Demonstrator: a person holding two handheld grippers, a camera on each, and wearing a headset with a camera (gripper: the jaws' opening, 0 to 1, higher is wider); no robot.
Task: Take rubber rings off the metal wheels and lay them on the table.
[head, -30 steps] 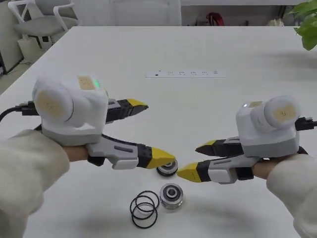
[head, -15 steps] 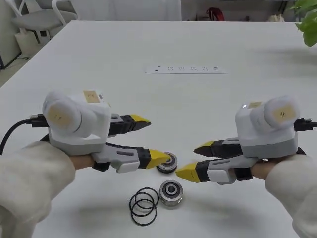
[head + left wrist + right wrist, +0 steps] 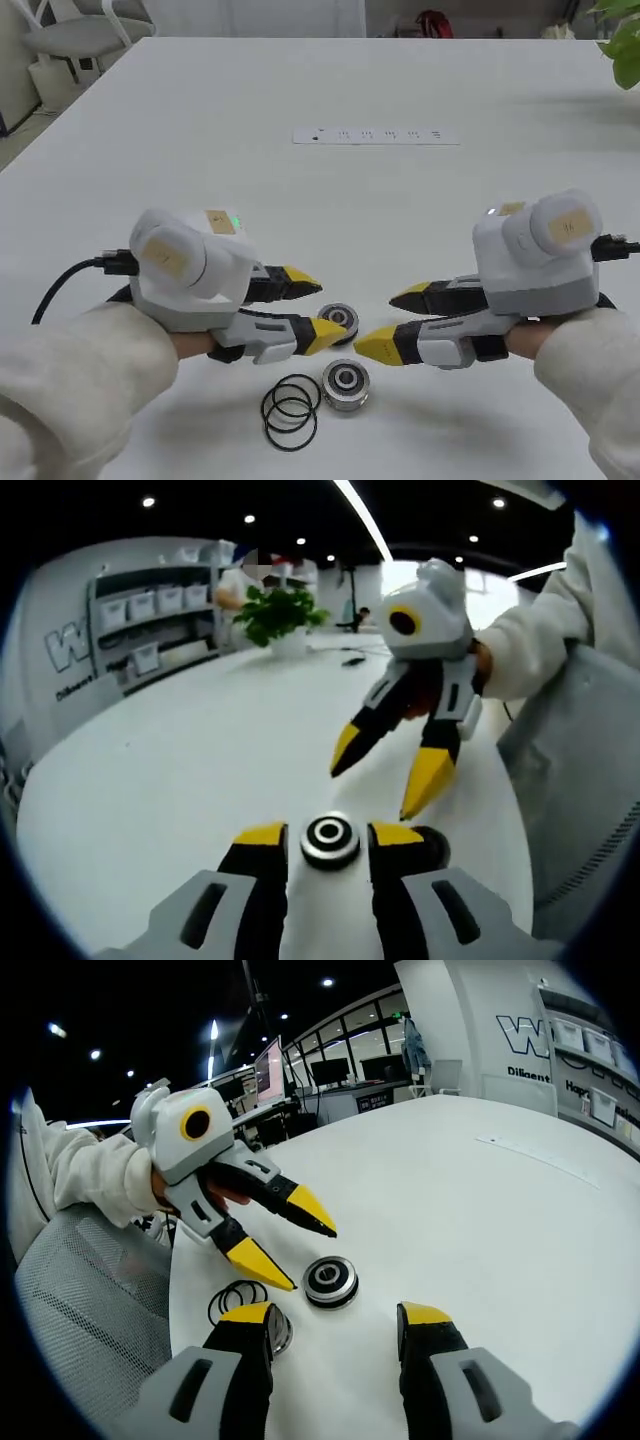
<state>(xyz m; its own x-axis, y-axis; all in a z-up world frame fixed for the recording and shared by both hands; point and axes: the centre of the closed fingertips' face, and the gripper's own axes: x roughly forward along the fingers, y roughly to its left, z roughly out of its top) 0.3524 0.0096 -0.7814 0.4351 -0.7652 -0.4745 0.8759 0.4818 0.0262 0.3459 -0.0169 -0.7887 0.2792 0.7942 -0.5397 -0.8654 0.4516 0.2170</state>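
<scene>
Closing in on the action at the white desk [image 3: 420, 210], the left gripper [image 3: 327, 306] sits low with its yellow-tipped jaws parted around a metal wheel [image 3: 336, 318]. This wheel lies flat on the desk and carries a dark rubber band around its rim. In the left gripper view the wheel [image 3: 330, 840] sits right between the two tips, one close on each side, though whether either tip touches it cannot be told.

Across from it the right gripper [image 3: 378, 320] points in at the same wheel. Its jaws are spread wide with nothing between them, and its tips stand just beside the wheel without touching it. The right gripper view shows the wheel [image 3: 331, 1281] out ahead of those open jaws, with the left gripper's tips on either side of it.

Nearer the person, a second wheel [image 3: 346, 385] lies flat, silver-rimmed. Just beside that one, three loose rubber rings [image 3: 290, 412] lie overlapping on the desk. Farther back, a white power strip [image 3: 376, 136] rests well apart from all of this, and a green plant [image 3: 622, 40] peeks in at the far corner.
</scene>
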